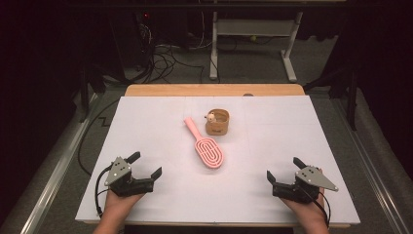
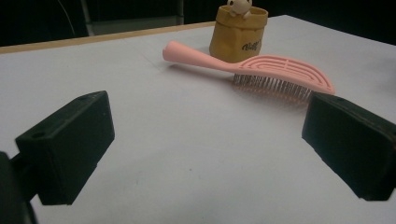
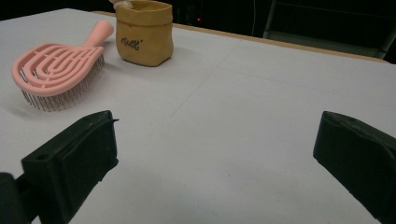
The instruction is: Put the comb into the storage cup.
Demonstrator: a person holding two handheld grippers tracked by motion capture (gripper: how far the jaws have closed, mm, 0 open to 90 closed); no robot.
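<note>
A pink hairbrush (image 1: 207, 146) lies bristles down in the middle of the white table, its handle pointing toward the far side. Just behind it stands a small tan pouch (image 1: 217, 122) with a little toy figure (image 1: 210, 117) peeking out. The brush (image 2: 261, 70) and pouch (image 2: 238, 35) sit ahead of the left jaws; the right gripper view has the brush (image 3: 58, 74) and pouch (image 3: 144, 32) at its upper left. My left gripper (image 1: 144, 165) rests open at the near left, nothing between its jaws. My right gripper (image 1: 284, 168) rests open at the near right, also holding nothing.
The white sheet (image 1: 146, 126) covers a wooden table whose far edge (image 1: 214, 89) shows. Beyond it stand a metal desk frame (image 1: 253, 44) and loose cables (image 1: 165, 58) on the floor. Wide bare sheet lies between the grippers and the brush.
</note>
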